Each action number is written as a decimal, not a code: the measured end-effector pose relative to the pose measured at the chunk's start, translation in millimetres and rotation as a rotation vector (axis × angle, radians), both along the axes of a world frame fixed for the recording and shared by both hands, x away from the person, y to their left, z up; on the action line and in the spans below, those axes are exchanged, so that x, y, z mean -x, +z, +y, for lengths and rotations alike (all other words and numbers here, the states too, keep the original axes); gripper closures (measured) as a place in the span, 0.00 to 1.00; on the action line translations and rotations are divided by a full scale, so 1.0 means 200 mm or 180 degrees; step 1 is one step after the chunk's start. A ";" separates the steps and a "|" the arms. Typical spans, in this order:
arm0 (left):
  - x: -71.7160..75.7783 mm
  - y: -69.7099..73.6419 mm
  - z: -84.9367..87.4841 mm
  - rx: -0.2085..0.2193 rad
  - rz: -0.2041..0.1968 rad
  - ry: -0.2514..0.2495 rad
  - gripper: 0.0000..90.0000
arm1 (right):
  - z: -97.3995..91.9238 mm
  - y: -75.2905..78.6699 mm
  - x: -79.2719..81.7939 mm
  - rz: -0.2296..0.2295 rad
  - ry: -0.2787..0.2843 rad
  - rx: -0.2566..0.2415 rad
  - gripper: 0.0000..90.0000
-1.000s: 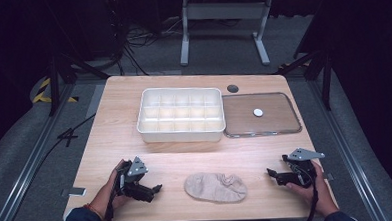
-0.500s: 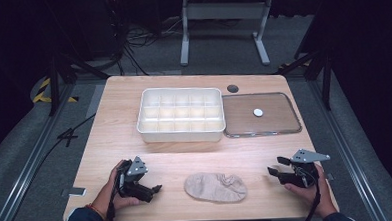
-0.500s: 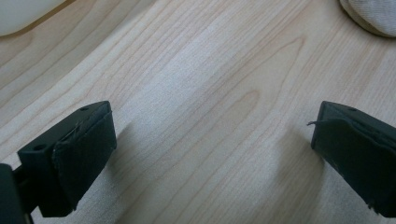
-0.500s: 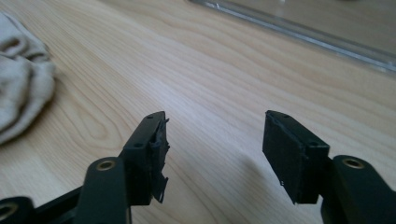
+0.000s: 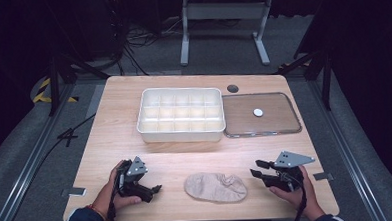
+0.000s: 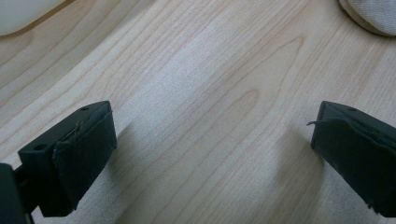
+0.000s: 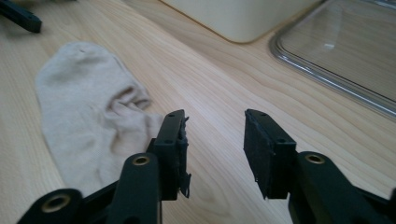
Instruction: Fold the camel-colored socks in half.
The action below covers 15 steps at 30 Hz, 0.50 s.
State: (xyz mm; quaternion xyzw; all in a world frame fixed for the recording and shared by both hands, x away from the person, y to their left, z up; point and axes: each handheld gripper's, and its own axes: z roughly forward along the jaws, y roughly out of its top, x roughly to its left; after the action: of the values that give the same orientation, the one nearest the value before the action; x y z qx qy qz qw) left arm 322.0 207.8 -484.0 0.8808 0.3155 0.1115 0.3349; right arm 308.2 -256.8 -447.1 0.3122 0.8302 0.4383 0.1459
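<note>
A beige sock (image 5: 216,186) lies flat near the table's front edge, between my two grippers. My left gripper (image 5: 155,188) rests on the wood to the sock's left; its jaws stand wide open (image 6: 212,140) over bare wood, with the sock's edge (image 6: 373,14) at the far right. My right gripper (image 5: 256,168) hovers just right of the sock, pointing at it. Its jaws (image 7: 215,135) have just been closing and stand partly apart, with nothing between them. The sock (image 7: 88,116) lies just ahead and left of them.
A white compartment box (image 5: 181,136) stands mid-table, with a clear lid (image 5: 284,121) lying flat to its right, a small white disc (image 5: 257,112) on it. A dark round hole (image 5: 232,88) sits behind them. Bare wood separates the box and the sock.
My right gripper has moved left toward the sock and risen a little, and its jaws have narrowed. The left gripper and the sock have stayed put.
</note>
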 end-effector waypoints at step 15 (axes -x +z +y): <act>0.02 0.00 -0.01 -0.0002 0.0004 0.0112 0.01 | 0.58 -0.03 0.07 0.0083 0.0760 0.0182 0.88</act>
State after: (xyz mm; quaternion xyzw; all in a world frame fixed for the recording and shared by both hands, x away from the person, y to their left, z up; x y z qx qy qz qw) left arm 318.5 206.4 -483.5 0.8753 0.3311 0.1169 0.3324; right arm 293.6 -140.1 -453.9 0.2125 0.8754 0.4246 0.0907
